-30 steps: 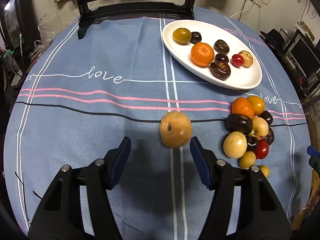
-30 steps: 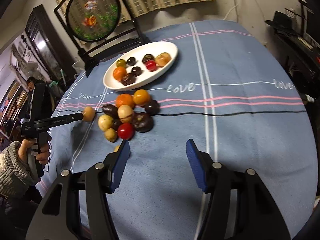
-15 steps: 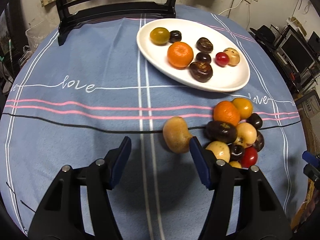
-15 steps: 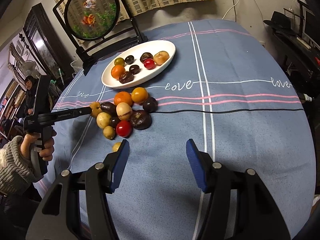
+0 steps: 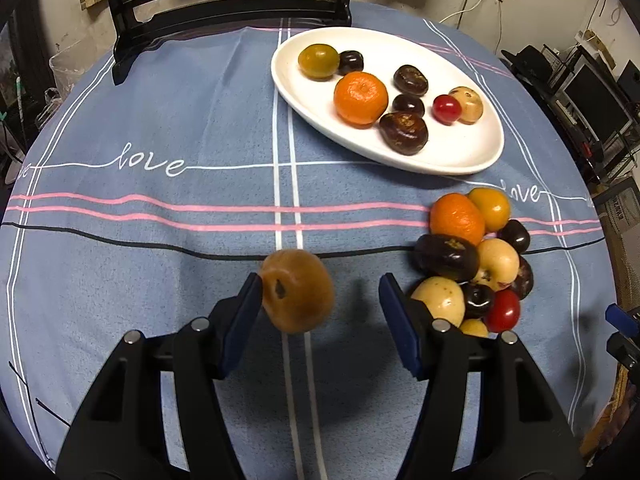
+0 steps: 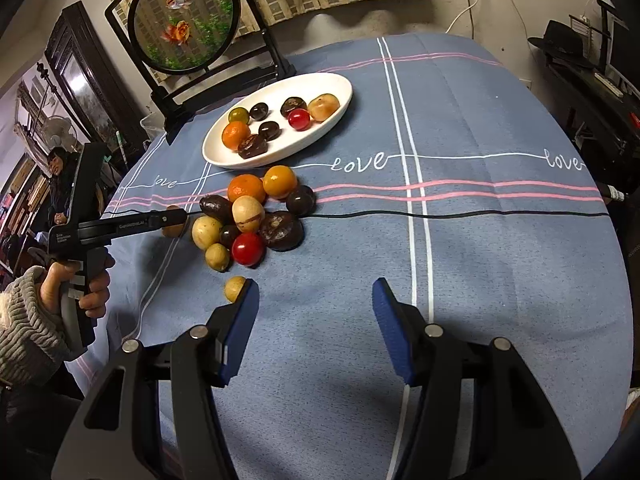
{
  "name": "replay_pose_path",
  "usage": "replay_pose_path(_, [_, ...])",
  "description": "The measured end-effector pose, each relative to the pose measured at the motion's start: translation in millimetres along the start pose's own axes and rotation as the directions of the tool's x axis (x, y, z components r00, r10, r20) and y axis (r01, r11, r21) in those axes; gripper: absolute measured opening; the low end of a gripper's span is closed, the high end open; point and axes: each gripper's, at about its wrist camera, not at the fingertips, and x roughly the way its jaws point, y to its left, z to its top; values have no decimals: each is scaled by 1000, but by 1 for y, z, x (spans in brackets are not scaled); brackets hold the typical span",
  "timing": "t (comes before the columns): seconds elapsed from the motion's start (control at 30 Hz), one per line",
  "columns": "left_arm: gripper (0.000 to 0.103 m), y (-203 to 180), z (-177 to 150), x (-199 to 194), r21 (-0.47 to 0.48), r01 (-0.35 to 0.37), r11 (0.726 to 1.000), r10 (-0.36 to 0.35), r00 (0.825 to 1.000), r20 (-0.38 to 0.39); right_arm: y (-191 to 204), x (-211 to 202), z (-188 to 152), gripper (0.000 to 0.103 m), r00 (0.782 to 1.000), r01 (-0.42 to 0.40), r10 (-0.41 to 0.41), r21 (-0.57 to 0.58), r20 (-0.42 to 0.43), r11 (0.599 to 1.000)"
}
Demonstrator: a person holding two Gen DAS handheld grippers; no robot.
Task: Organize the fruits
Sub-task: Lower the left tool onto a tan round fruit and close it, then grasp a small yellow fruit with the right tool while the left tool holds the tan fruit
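A brown round fruit point(image 5: 298, 292) lies on the blue tablecloth between the jaws of my left gripper point(image 5: 320, 284), close against the left pad with a wide gap to the right pad; that gripper is open. A pile of several mixed fruits point(image 5: 472, 256) sits just right of it. The white oval plate point(image 5: 472, 152) farther back holds several fruits, among them an orange point(image 5: 360, 98). In the right wrist view my right gripper point(image 6: 316, 292) stands open and empty over the cloth, with a small yellow fruit point(image 6: 235, 288) by its left finger. The left gripper point(image 6: 176, 216) shows there beside the pile.
A black stand with a round goldfish screen point(image 6: 184, 20) stands at the table's back edge behind the plate. A hand in a knitted sleeve point(image 6: 76, 292) holds the left gripper's handle. Another person point(image 6: 60, 168) sits far off at the left. Furniture crowds the right side.
The left gripper shifted sideways, so the brown fruit went from beside its right finger to against its left finger. The right gripper has stayed put.
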Motion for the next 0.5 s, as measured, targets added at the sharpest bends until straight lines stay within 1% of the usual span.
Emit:
replay_pose_path(0.07, [58,2,0,3,-9,2,1000,-2,1000,-7,1,0,0,59,1000,0,0,-1,-3,1000])
replay_pose_path(0.23, [55,5,0,12,-31,1,1000,-2,1000,-29,1,1,-1,59,1000,-2,2,-2,-11,1000])
replay_pose_path(0.4, [51,5,1,11,-39,9,999,-9,1000,-23,2,1,-2,59,1000,1,-1,-4,-16,1000])
replay_pose_path(0.43, [47,5,2,12,-39,17,999,-18,1000,-25,2,1,-2,59,1000,1,-2,-4,-17,1000])
replay_pose_path(0.47, [45,4,2,13,-37,28,999,-29,999,-29,2,1,-2,59,1000,1,-1,-5,-17,1000])
replay_pose_path(0.5, [45,3,1,13,-33,24,999,-25,999,-25,2,1,-2,59,1000,1,-1,-6,-17,1000])
